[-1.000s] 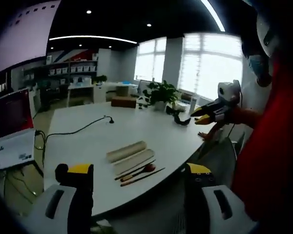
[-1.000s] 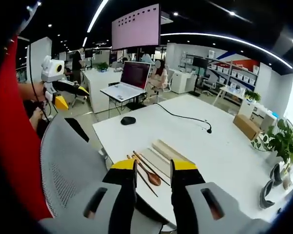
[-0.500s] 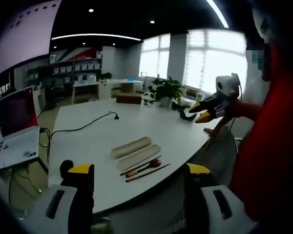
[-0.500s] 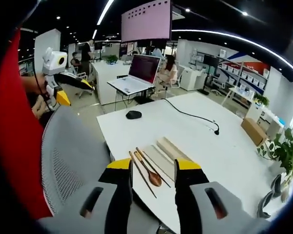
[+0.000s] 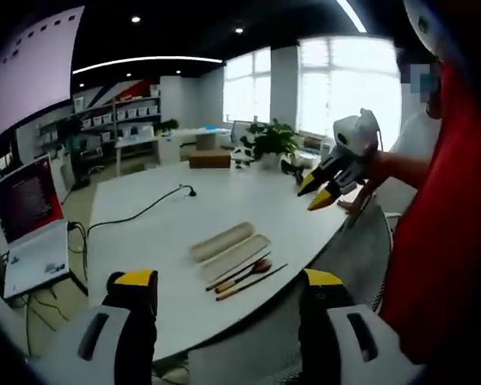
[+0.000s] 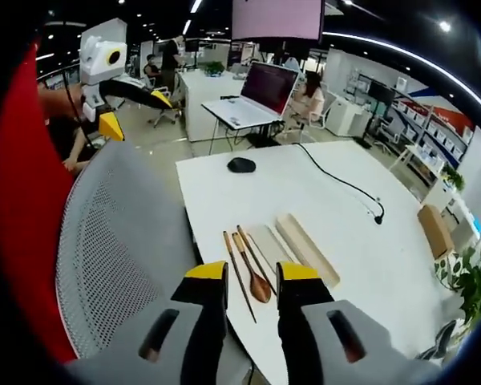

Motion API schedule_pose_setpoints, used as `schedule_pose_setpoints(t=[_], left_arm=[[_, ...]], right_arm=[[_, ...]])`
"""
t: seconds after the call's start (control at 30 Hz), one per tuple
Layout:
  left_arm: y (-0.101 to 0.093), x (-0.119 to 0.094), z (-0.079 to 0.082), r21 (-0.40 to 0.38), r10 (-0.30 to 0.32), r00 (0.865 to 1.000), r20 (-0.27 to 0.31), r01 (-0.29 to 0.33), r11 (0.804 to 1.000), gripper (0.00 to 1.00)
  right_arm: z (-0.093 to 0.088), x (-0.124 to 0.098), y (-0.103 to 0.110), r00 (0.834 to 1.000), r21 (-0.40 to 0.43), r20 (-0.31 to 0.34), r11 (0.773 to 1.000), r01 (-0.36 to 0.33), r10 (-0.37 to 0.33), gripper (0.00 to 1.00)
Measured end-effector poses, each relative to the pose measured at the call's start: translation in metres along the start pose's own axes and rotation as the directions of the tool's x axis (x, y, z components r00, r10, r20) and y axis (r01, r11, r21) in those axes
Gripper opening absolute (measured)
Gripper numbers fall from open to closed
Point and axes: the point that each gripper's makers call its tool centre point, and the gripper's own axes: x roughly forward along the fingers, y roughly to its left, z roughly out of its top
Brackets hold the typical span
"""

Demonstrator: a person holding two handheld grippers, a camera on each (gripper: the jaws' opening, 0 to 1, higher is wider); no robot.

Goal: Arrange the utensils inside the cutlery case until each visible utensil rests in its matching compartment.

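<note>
Cutlery case: the open case tray (image 6: 266, 244) lies on the white counter (image 6: 337, 216) close to its near edge, with the lid (image 6: 306, 249) just beside it on the far side.
Utensils: a wooden spoon (image 6: 253, 276) and two chopsticks (image 6: 238, 274) lie on the counter beside the tray, outside it.
Left gripper (image 5: 224, 297): held off the counter's edge, fingers spread wide, empty.
Right gripper (image 6: 240, 277): above a grey mesh chair (image 6: 120, 241), fingers slightly apart, holding nothing.
Farther off: a mouse (image 6: 241, 165), a cable (image 6: 337, 180), a laptop (image 6: 252, 96).
</note>
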Motion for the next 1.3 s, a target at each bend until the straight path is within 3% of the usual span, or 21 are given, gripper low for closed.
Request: schedule_pose_setpoints(t=[0.13, 0.2, 0.27, 0.37, 0.53, 0.73, 0.9, 1.07, 1.17, 1.2, 1.27, 1.3], left_arm=[[0.010, -0.003, 0.002, -0.055, 0.031, 0.999, 0.031, -0.029, 0.998, 0.72], [0.009, -0.002, 0.006, -0.101, 0.019, 0.997, 0.073, -0.012, 0.995, 0.71], [0.010, 0.001, 0.004, -0.125, 0.012, 0.997, 0.074, -0.003, 0.992, 0.72], [0.008, 0.004, 0.005, -0.125, -0.015, 0.997, 0.082, 0.025, 0.992, 0.76], [0.017, 0.008, 0.000, -0.125, -0.012, 0.998, 0.065, 0.020, 0.992, 0.85], [0.015, 0.015, 0.006, -0.148, -0.050, 0.996, 0.079, 0.062, 0.987, 0.86], [0.007, 0.026, 0.007, -0.084, -0.107, 0.992, 0.072, 0.113, 0.990, 0.85], [0.004, 0.036, 0.011, -0.112, -0.156, 0.984, 0.080, 0.165, 0.980, 0.86], [0.003, 0.036, 0.013, -0.090, -0.125, 0.988, 0.091, 0.134, 0.987, 0.86], [0.005, 0.034, 0.013, -0.089, -0.090, 0.992, 0.089, 0.098, 0.991, 0.85], [0.006, 0.027, 0.012, -0.149, -0.050, 0.996, 0.067, 0.060, 0.987, 0.85], [0.004, 0.023, 0.018, -0.173, -0.043, 0.993, 0.112, 0.062, 0.983, 0.84]], right_arm=[[0.000, 0.006, 0.000, 1.000, -0.033, -0.011, 0.999, -0.015, 0.014, 0.27], [0.000, 0.006, -0.001, 1.000, -0.035, -0.029, 0.999, -0.012, 0.011, 0.28], [0.004, 0.005, -0.002, 1.000, -0.030, -0.014, 0.999, -0.012, 0.012, 0.31], [0.006, 0.006, -0.005, 1.000, 0.029, -0.014, 0.999, -0.021, 0.021, 0.30], [0.009, 0.011, -0.002, 0.999, 0.022, -0.038, 0.999, -0.024, 0.025, 0.29], [0.008, 0.024, 0.002, 0.995, -0.003, -0.095, 1.000, -0.016, 0.016, 0.27], [0.006, 0.036, 0.002, 0.991, 0.018, -0.130, 1.000, 0.003, -0.001, 0.29], [0.003, 0.040, -0.005, 0.990, 0.021, -0.143, 1.000, 0.012, -0.008, 0.29], [-0.004, 0.047, -0.006, 0.991, 0.033, -0.128, 0.999, -0.025, 0.029, 0.26], [-0.009, 0.050, -0.006, 0.989, 0.049, -0.138, 0.998, -0.038, 0.045, 0.26], [-0.014, 0.053, -0.007, 0.986, 0.038, -0.153, 0.998, -0.056, 0.061, 0.26], [-0.012, 0.056, -0.010, 0.990, 0.031, -0.132, 0.998, -0.052, 0.056, 0.26]])
